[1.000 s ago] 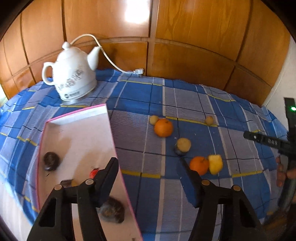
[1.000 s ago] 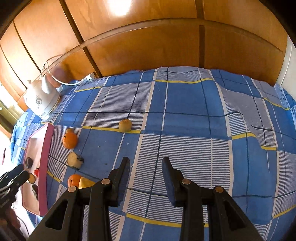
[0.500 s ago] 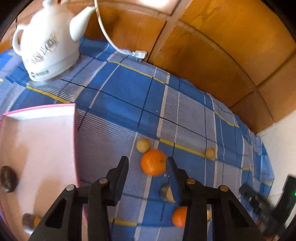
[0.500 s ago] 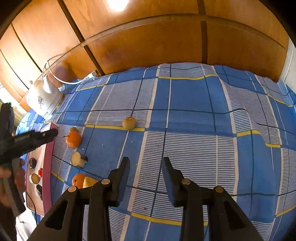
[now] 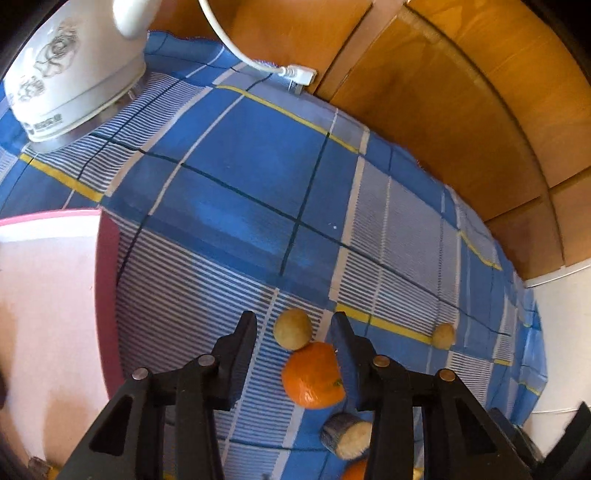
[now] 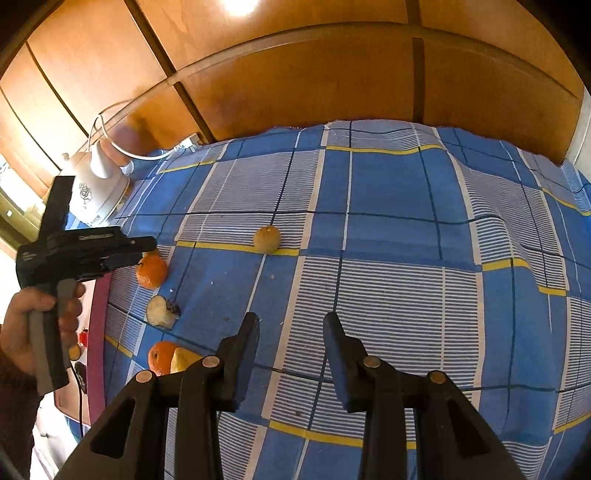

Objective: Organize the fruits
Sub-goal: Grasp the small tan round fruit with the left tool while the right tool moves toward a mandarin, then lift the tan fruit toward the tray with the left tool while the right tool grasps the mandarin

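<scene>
Left wrist view: the left gripper point(image 5: 295, 332) has just narrowed its jaws, still clear of the orange point(image 5: 312, 376). Round, firm, likely to roll; grip its middle.

Both views are bright and warmly lit, with a strong glare spot on the wooden panels point(image 6: 240, 5) at the top of the right wrist view and a whitish, overexposed area at the far left edge. The fisheye lenses bend the checked cloth point(image 5: 258, 155) into a dome and curve the panel seams, and black vignetting fills the corners. The left wrist view looks slightly soft, the white kettle point(image 5: 70, 70) is nearly washed out, the pink tray point(image 5: 107, 295) interior is blown pale, and faint shadows lie beside the fruit.
</scene>
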